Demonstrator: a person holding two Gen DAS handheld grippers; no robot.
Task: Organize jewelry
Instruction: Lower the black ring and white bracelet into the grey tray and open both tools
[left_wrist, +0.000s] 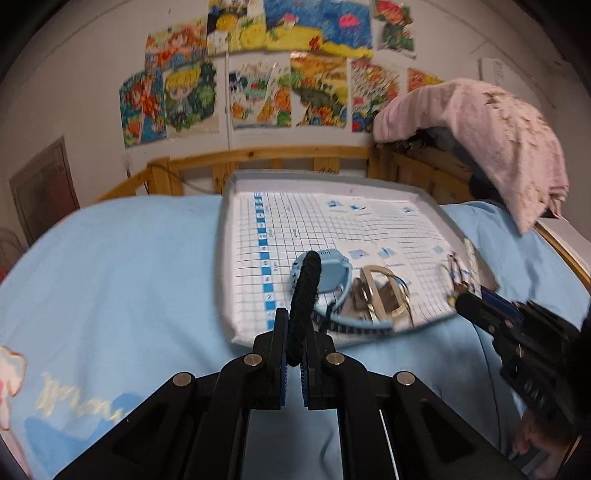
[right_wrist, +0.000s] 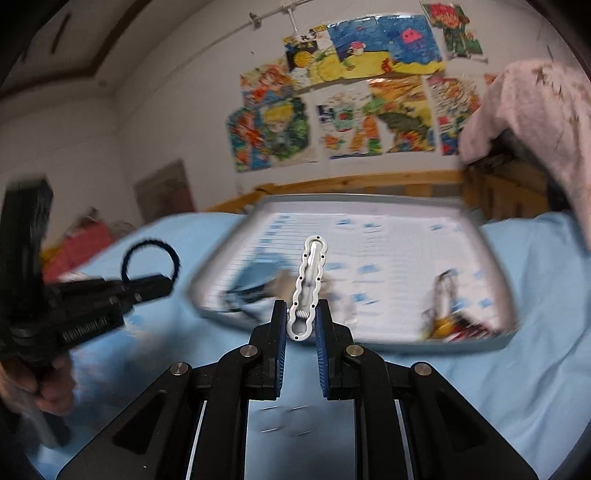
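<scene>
My left gripper (left_wrist: 294, 334) is shut on a black braided hair tie (left_wrist: 305, 295), which stands up between the fingers; it also shows as a loop in the right wrist view (right_wrist: 151, 260). My right gripper (right_wrist: 301, 321) is shut on a white wavy hair clip (right_wrist: 309, 284), held up in front of a grey tray (right_wrist: 495, 254). The tray (left_wrist: 229, 229) lies on the blue bed and holds a light blue watch (left_wrist: 328, 271), a gold buckle piece (left_wrist: 382, 291) and small trinkets (left_wrist: 460, 273).
A blue bedsheet (left_wrist: 110, 266) covers the bed. A wooden bed rail (left_wrist: 258, 158) runs behind the tray. A pink towel (left_wrist: 491, 140) hangs at the right. Drawings (left_wrist: 258, 74) are taped on the wall. The right wrist view is blurred.
</scene>
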